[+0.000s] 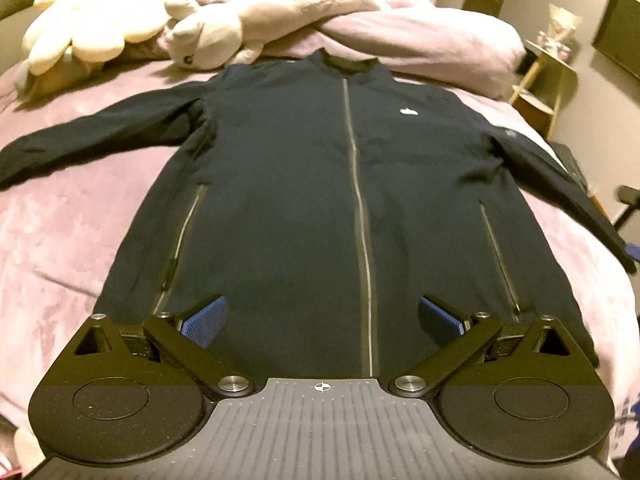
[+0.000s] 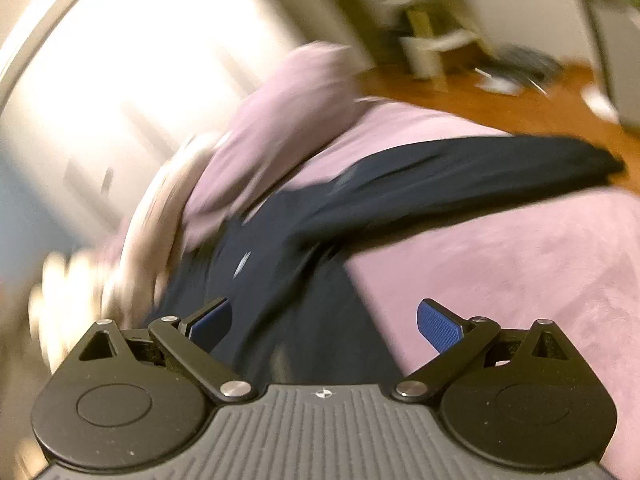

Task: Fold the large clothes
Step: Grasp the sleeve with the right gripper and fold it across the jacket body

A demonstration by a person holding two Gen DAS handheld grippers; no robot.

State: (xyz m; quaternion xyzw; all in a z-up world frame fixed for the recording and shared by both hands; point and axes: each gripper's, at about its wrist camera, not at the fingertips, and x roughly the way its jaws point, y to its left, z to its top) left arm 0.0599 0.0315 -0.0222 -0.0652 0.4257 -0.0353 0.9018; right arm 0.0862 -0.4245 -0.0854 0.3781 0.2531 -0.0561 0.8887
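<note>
Ahead of your left gripper (image 1: 320, 316), the dark navy jacket (image 1: 304, 184) lies flat and face up on the pink bedspread (image 1: 68, 232), zipped, collar at the far end, both sleeves spread outward; its hem sits between your widely spread fingers, which grip nothing. Beyond the collar rest a pink pillow (image 1: 432, 40) and plush toys (image 1: 88, 20). Your right gripper (image 2: 324, 316), likewise spread and empty, hovers over the jacket's side, one sleeve (image 2: 480, 172) stretching away to its right in a blurred view.
</note>
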